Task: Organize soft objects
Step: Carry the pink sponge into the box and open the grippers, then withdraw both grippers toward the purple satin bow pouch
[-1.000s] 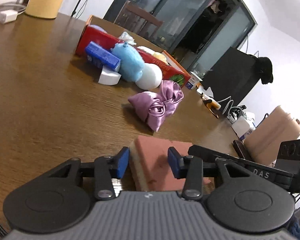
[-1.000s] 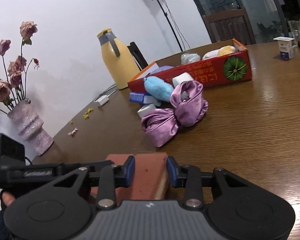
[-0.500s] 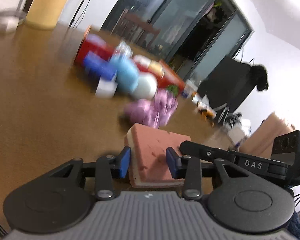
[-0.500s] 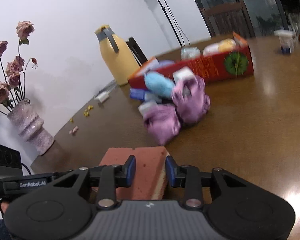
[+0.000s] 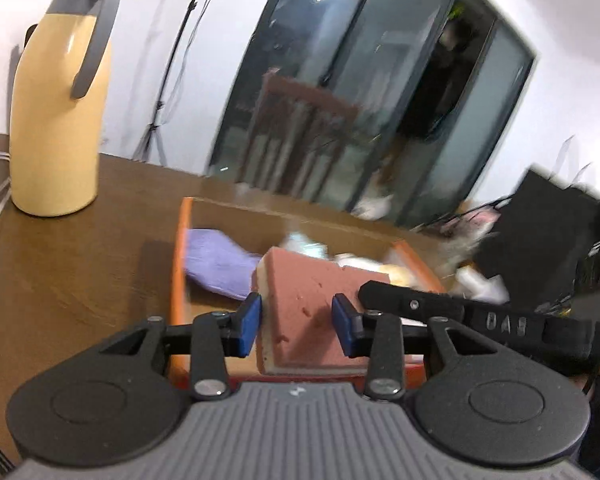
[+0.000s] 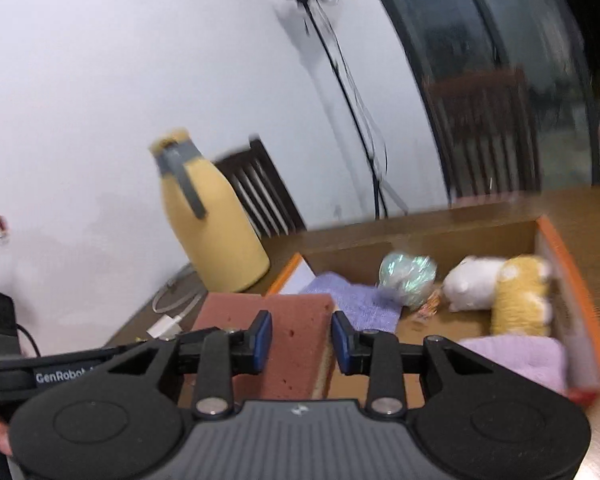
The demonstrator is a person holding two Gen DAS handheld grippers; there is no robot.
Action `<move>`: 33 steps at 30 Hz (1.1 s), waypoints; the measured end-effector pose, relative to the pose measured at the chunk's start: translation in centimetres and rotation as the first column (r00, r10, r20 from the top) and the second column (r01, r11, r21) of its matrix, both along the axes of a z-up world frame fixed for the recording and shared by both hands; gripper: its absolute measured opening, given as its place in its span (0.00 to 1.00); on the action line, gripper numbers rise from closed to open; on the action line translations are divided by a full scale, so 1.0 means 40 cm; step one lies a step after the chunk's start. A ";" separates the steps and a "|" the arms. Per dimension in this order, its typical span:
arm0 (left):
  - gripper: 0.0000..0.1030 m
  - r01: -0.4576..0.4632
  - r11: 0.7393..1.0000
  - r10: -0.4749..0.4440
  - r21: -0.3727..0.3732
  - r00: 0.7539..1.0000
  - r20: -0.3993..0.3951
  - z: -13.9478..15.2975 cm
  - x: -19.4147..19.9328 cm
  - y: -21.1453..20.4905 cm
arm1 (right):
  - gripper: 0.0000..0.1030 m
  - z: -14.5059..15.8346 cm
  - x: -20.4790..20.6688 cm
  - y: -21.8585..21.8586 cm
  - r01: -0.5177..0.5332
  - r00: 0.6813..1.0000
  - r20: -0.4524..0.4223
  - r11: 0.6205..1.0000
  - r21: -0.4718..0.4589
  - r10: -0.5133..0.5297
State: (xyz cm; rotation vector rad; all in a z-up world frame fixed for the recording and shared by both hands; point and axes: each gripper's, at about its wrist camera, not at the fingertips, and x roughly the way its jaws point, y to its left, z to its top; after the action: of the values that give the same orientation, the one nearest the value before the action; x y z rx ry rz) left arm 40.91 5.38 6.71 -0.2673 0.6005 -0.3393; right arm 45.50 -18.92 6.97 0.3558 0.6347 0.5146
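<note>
Brick-red on top with a pale yellow layer beneath, the sponge (image 5: 304, 304) sits clamped between the blue pads of the left gripper (image 5: 297, 322) in the left wrist view. The jaws stand fairly narrow, both pads pressing on the sponge's sides, and the sponge hangs above the near end of the orange-rimmed cardboard box (image 5: 178, 256). Inside the box, just beyond the sponge, lies a lilac cloth (image 5: 216, 264); what lies further along the box is too blurred to tell. The right gripper's black arm crosses in from the right side and meets the sponge's far edge. A yellow jug (image 5: 60, 120) with a grey handle stands on the brown wooden table (image 5: 60, 280) to the left, well apart from the box.

From the right wrist view, the right gripper (image 6: 301, 343) grips the same sponge (image 6: 288, 328) at its other end, jaws narrow with both pads against it. The left gripper's arm comes in from the left edge beside the sponge. The box (image 6: 580, 300) lies open ahead and holds the lilac cloth (image 6: 352, 300), a shiny iridescent ball (image 6: 406, 280), a white plush (image 6: 476, 284), a yellow plush (image 6: 520, 300) and a pale pink cloth (image 6: 520, 360) near the front corner. The jug (image 6: 212, 232) stands beyond the box's left end, near a white cable (image 6: 172, 312).
</note>
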 end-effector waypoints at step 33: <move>0.81 -0.122 0.970 0.053 0.211 0.952 0.303 0.192 -0.291 -0.019 | 0.68 0.212 -0.266 -0.143 0.144 0.966 0.250 0.945 -0.293 -0.069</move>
State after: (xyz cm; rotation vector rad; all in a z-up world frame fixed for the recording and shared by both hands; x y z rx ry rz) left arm 29.29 4.60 14.38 -0.0198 0.3262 -0.2154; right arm 34.86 -24.63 15.44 0.0296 0.4512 0.3389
